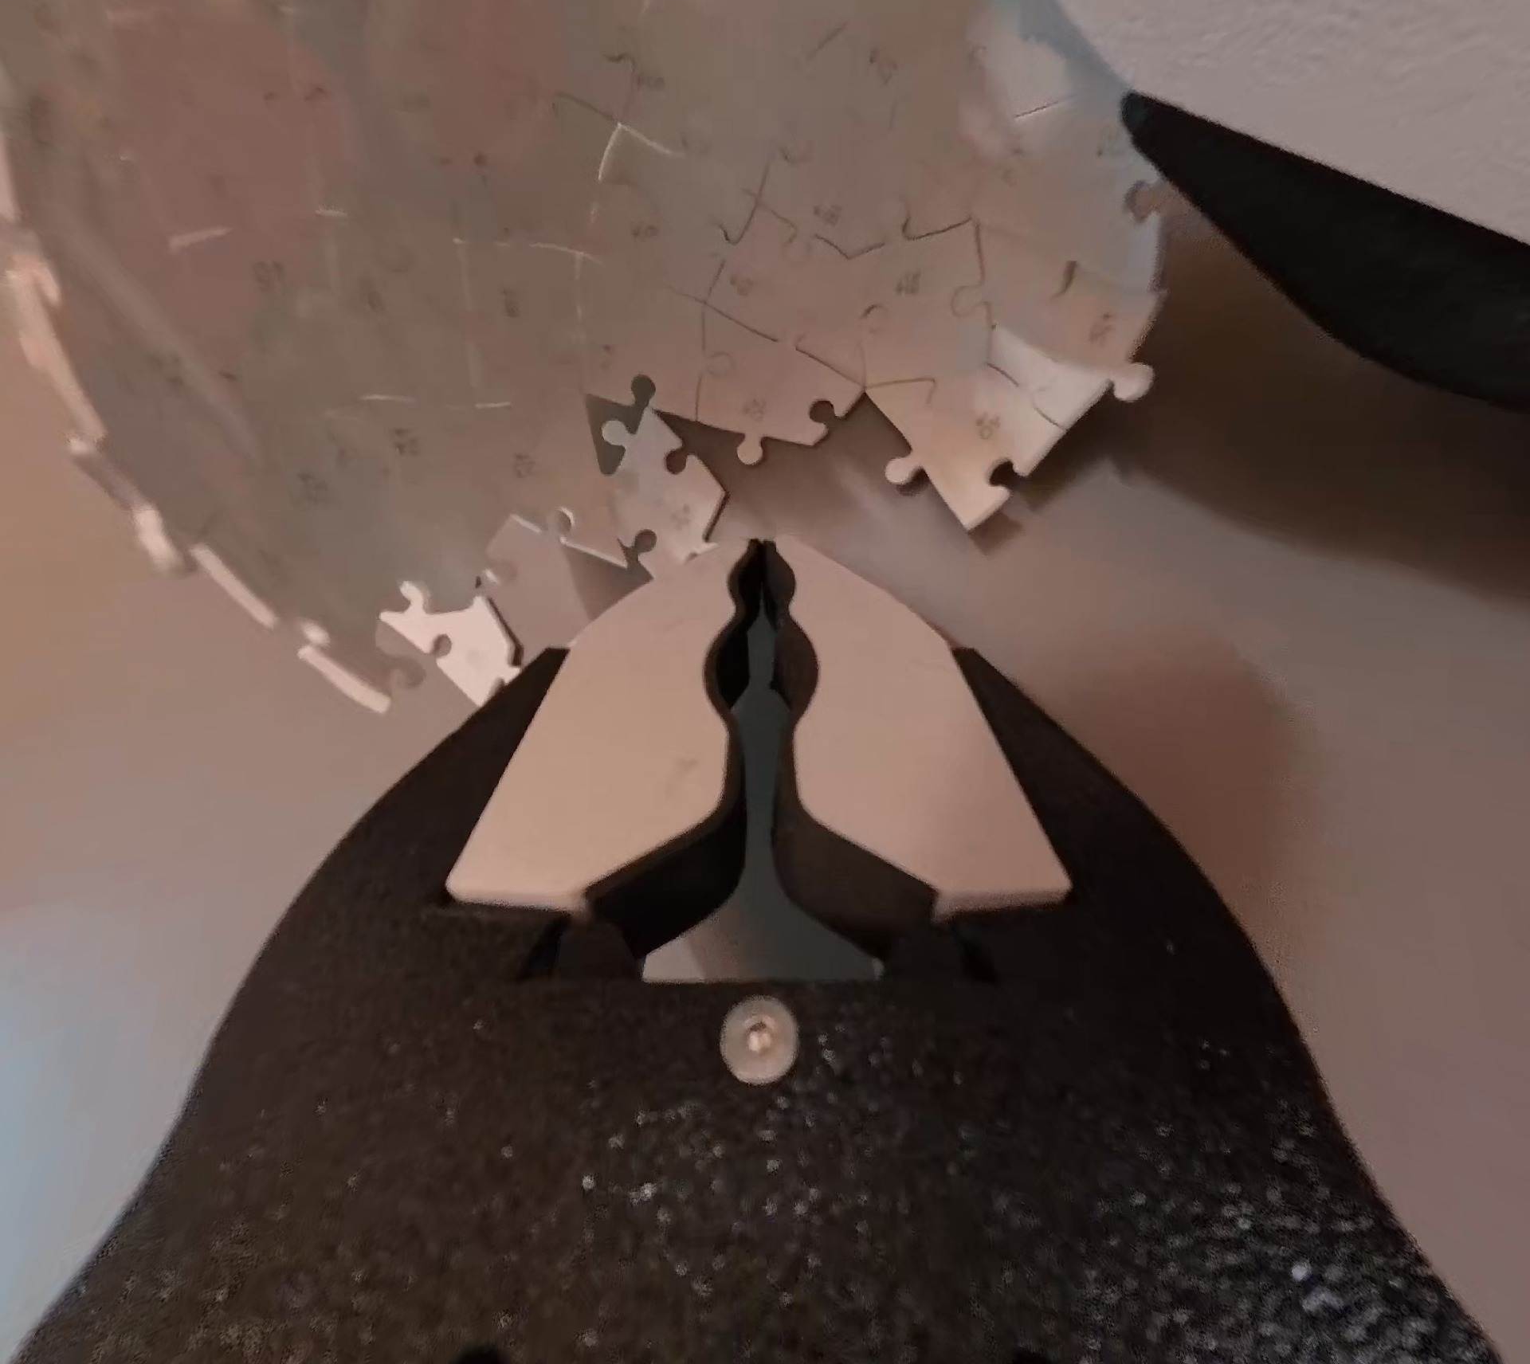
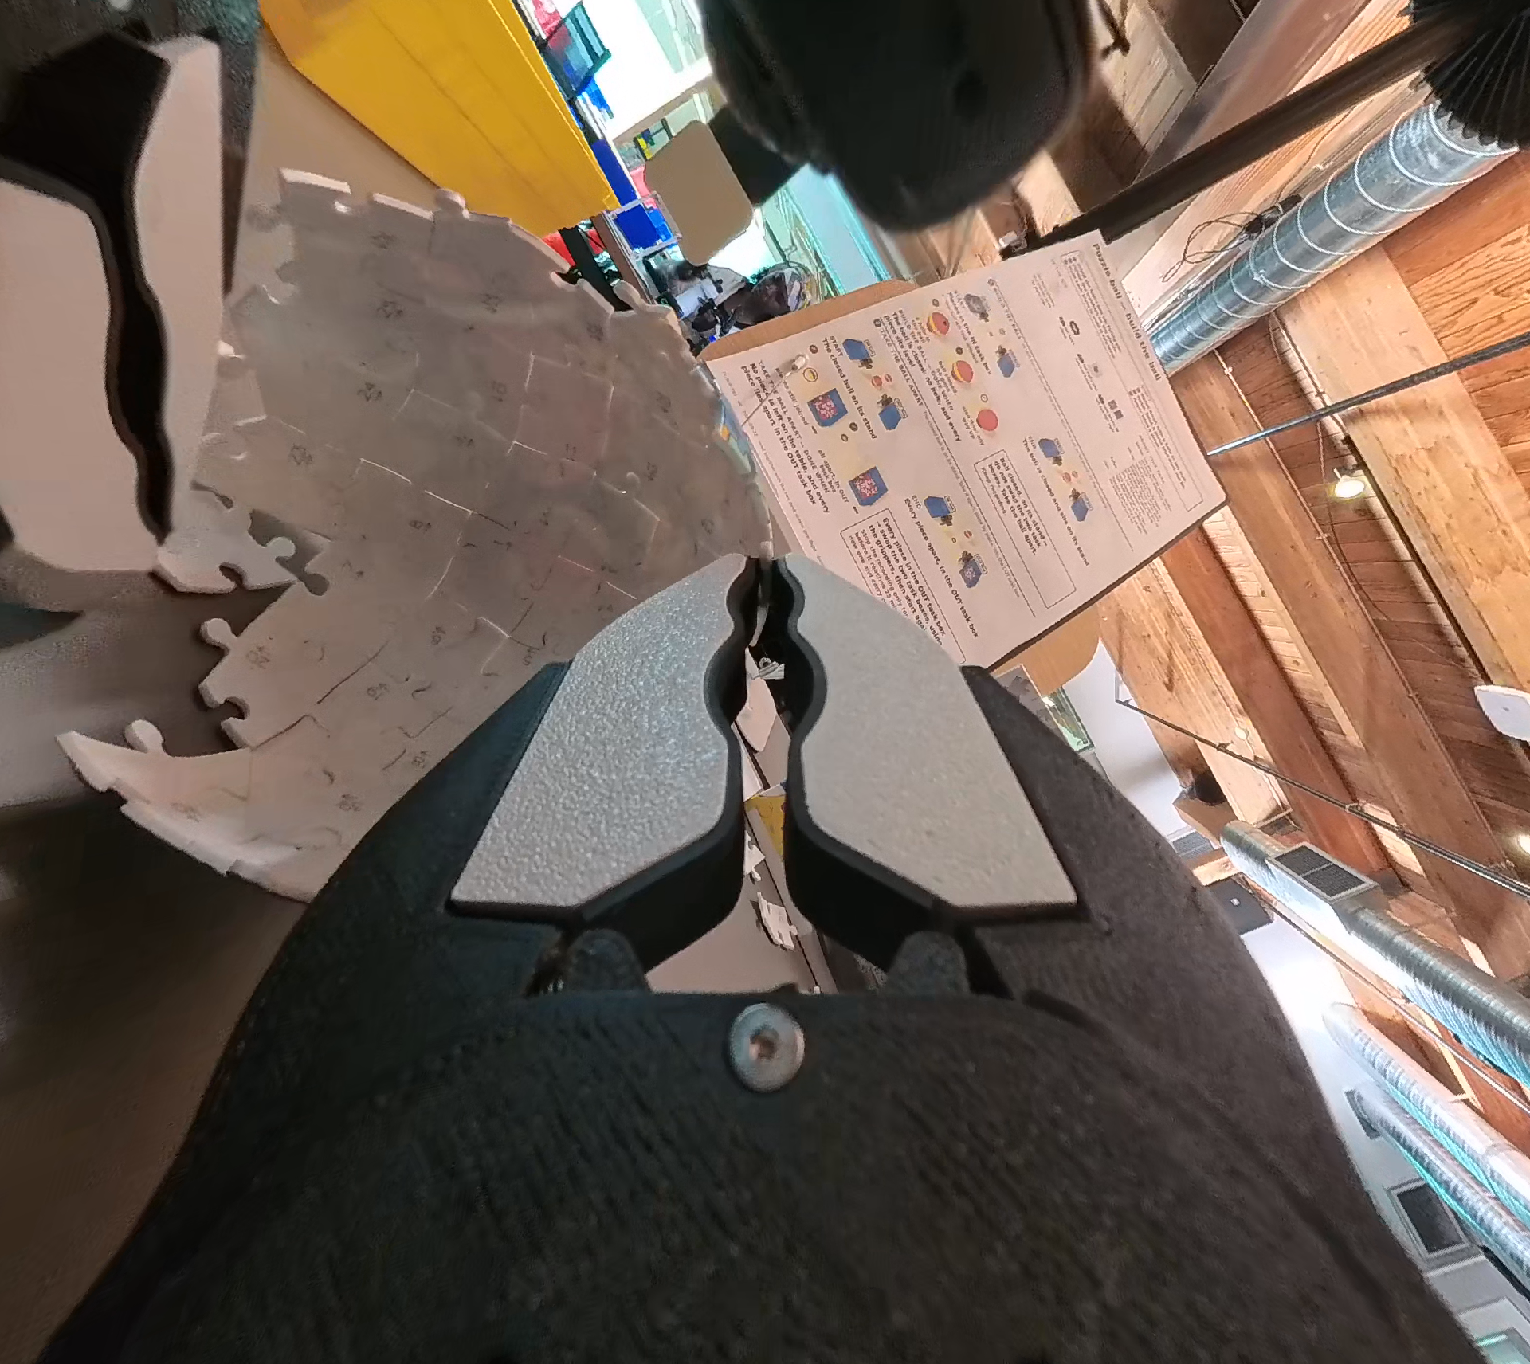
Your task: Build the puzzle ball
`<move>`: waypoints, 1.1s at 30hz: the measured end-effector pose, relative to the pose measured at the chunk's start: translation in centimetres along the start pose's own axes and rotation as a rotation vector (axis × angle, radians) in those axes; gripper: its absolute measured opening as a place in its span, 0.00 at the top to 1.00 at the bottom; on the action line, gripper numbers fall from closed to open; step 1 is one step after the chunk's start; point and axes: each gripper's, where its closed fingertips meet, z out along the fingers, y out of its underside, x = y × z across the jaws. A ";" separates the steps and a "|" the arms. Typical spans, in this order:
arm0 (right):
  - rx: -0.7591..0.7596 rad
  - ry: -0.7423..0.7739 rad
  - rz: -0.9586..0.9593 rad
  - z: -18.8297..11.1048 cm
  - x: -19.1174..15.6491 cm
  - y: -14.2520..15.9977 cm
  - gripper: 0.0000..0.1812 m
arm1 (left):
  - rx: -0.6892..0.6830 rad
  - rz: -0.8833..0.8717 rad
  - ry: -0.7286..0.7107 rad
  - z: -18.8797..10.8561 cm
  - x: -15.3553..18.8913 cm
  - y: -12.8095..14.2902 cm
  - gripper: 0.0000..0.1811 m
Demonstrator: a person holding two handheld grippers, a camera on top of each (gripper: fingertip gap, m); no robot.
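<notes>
The puzzle ball [image 1: 397, 182] is a partly built shell of grey-white interlocking pieces, seen from its hollow inside, with a jagged open rim. It also shows in the right wrist view [image 2: 464, 447]. My left gripper [image 1: 762, 551] is shut, and its tips pinch the corner of a loose-looking puzzle piece [image 1: 669, 496] at the rim. That gripper and piece [image 2: 223, 554] show at the left of the right wrist view. My right gripper [image 2: 766, 567] is shut on the shell's opposite rim. It shows as a dark shape [image 1: 1325, 248] in the left wrist view.
Yellow bins [image 2: 414, 41] stand behind the shell. A printed instruction sheet [image 2: 977, 447] leans on a board. A black device [image 2: 886, 16] hangs close above. Loose pieces [image 2: 778, 919] lie on the tan table [image 1: 165, 828]. Wooden ceiling with ducts [image 2: 1341, 232] is at the right. There is about 12 centimetres between the tips of the two grippers.
</notes>
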 end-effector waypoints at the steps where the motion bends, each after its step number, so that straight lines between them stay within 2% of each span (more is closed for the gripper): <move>1: 0.002 0.000 0.000 0.0 0.0 0.0 0.99 | 0.006 -0.018 0.024 -0.1 0.1 0.1 1.00; 6: 0.007 -0.002 0.001 0.0 0.0 -0.1 0.99 | 0.136 -0.094 0.056 -2.7 -0.5 -0.3 0.99; 7: 0.008 -0.002 0.001 0.0 0.0 -0.1 0.99 | 0.146 -0.099 0.067 -3.3 -0.4 0.0 0.96; 9: 0.012 -0.004 0.004 0.0 0.0 -0.2 0.99 | 0.084 -0.084 0.094 -4.0 0.0 1.7 0.91; 11: 0.014 -0.005 0.002 0.0 -0.1 -0.3 0.99 | -0.010 -0.074 0.050 -4.2 -0.3 3.7 0.92; 13: 0.016 -0.005 0.000 0.0 -0.1 -0.3 0.99 | -0.046 -0.076 0.040 -4.0 0.0 4.7 0.96; 17: 0.020 -0.002 -0.007 0.0 -0.1 -0.4 0.99 | -0.029 -0.121 0.105 -3.6 1.8 4.4 1.00; 21: 0.018 0.000 -0.008 0.0 -0.1 -0.4 0.99 | -0.006 -0.130 0.122 -3.2 2.7 3.6 1.00; 26: 0.022 0.001 -0.012 0.0 -0.1 -0.4 0.99 | 0.025 -0.118 0.083 -3.3 1.9 3.2 0.93; 30: 0.022 -0.001 -0.007 0.0 -0.1 -0.4 0.99 | -0.001 -0.126 0.161 -3.1 2.5 3.4 0.83; 33: 0.022 -0.002 -0.005 0.0 -0.1 -0.4 0.98 | 0.000 -0.079 0.164 -3.1 2.8 3.2 0.78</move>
